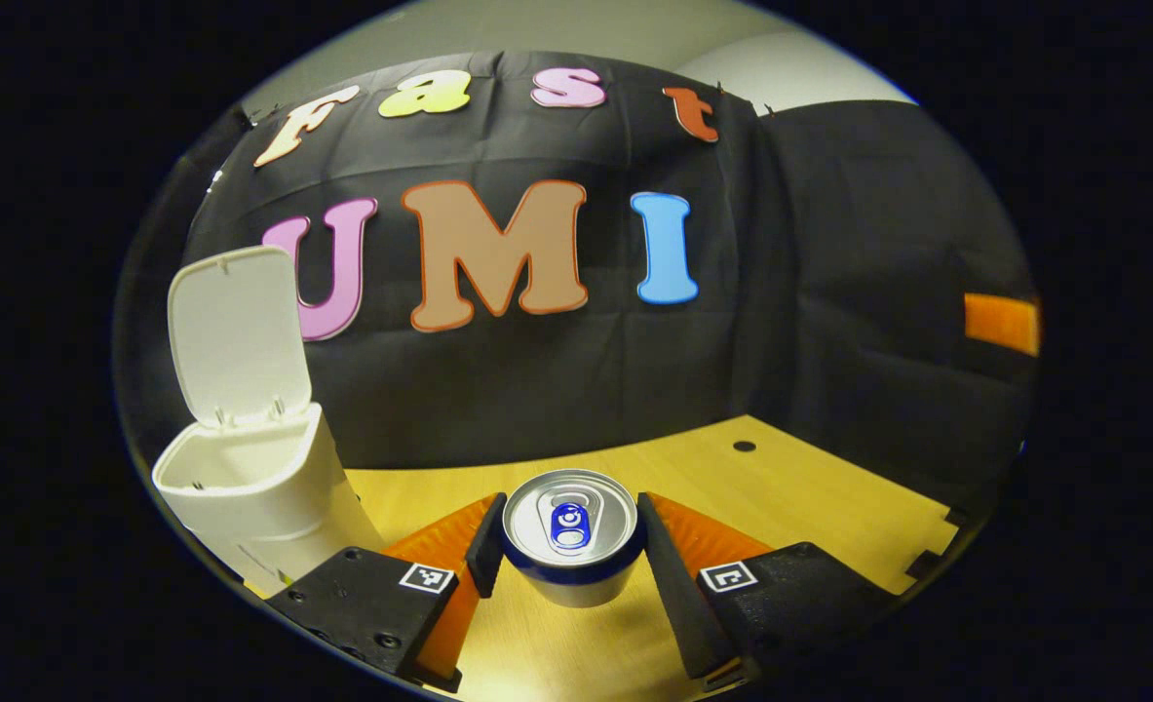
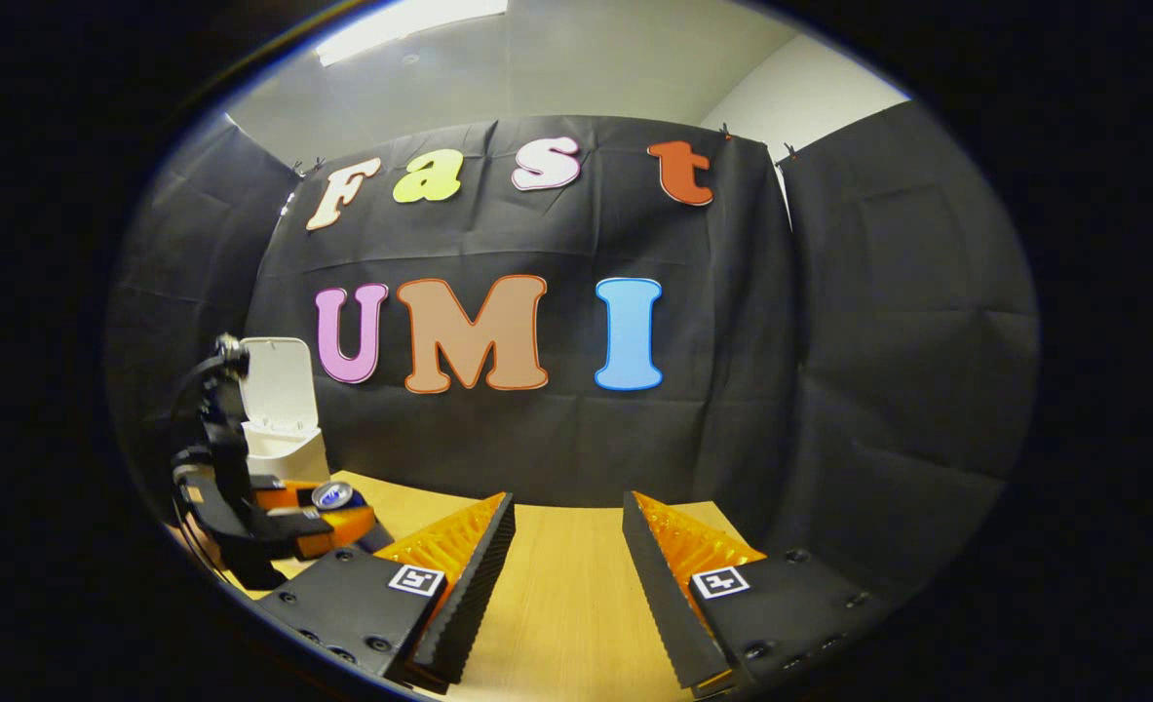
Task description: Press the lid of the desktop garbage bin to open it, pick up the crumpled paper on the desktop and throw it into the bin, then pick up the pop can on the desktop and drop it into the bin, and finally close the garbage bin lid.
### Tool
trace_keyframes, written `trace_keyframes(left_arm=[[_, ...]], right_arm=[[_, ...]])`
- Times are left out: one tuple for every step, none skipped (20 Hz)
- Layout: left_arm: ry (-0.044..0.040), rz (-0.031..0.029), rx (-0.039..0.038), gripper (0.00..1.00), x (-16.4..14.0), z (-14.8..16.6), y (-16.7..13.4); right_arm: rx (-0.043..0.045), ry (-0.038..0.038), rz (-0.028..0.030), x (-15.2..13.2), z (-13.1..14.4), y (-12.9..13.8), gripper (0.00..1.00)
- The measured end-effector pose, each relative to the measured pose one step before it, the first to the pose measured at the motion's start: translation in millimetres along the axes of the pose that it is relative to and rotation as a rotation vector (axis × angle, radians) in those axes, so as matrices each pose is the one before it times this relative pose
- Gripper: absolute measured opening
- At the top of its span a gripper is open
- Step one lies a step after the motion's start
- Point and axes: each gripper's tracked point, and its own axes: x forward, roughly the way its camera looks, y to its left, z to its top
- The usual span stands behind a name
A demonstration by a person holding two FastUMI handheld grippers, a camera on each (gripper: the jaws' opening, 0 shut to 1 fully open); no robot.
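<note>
Wood desk (image 1: 810,487), black cloth behind. Left gripper (image 1: 568,546) has its fingers on both sides of the can (image 1: 569,534), clamped on it as far as I can tell; can sits upright, right of the bin (image 1: 254,487). Bin's lid (image 1: 235,331) stands open, paper not visible on the desk, so likely inside already. Next: keep the squeeze steady, lift straight, carry left over the bin's mouth, clear the rim, release low. Right gripper (image 2: 566,546) idles, jaws apart, empty.
</note>
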Motion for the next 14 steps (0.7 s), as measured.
trace_keyframes(left_arm=[[-0.02003,0.01273,0.00171,0.76,-3.80,17.03,7.93],[-0.02750,0.01408,-0.00258,0.76,-2.93,15.25,8.51],[-0.02712,0.00938,-0.00518,0.76,-2.24,18.53,8.37],[-0.01637,0.00682,-0.00292,0.76,-0.39,11.03,6.04],[-0.01540,0.01408,-0.00180,0.76,-0.31,11.56,8.81],[-0.01497,0.01598,0.00453,0.76,-0.85,9.48,10.25],[-0.00908,0.01706,0.00967,0.76,0.17,9.62,10.71],[-0.01019,0.02087,0.01031,0.76,0.18,6.68,12.15],[-0.00958,0.02012,0.00840,0.76,0.59,6.48,12.56],[-0.00831,0.02465,-0.00102,0.76,-0.52,4.36,12.77],[-0.00719,0.02151,-0.00189,0.76,0.04,5.80,13.77],[-0.00211,0.02516,-0.00385,0.76,1.23,1.17,14.27],[0.00486,0.02381,-0.00323,0.76,1.43,0.35,14.95],[0.00306,0.02607,0.00130,0.76,0.77,-1.25,15.18]], right_arm=[[0.00422,-0.00339,0.00846,0.17,0.23,2.47,0.77],[0.00201,-0.00275,0.00684,0.69,0.61,2.96,0.77],[0.00148,-0.00181,0.00683,0.89,0.11,2.76,0.77],[0.00221,-0.00077,0.00341,0.98,0.24,1.29,0.77],[0.00526,0.00012,0.00387,-0.07,-0.53,1.03,0.77],[0.00639,0.00017,0.00488,0.57,-0.18,1.93,0.77],[0.00642,0.00057,0.00228,0.73,-1.02,1.82,0.78],[0.00560,-0.00006,0.00332,0.90,0.05,1.52,0.78],[0.00491,0.00113,0.00476,0.16,-1.00,3.10,0.78],[0.00211,0.00027,0.00298,1.21,0.42,2.20,0.78],[0.00019,0.00191,0.00252,0.26,-1.66,1.81,0.78],[-0.00007,0.00186,0.00254,-0.54,-0.85,1.77,0.78],[0.00055,0.00174,0.00198,-0.41,-0.25,2.24,0.78],[0.00003,0.00127,0.00266,0.02,-0.07,1.45,0.78]])
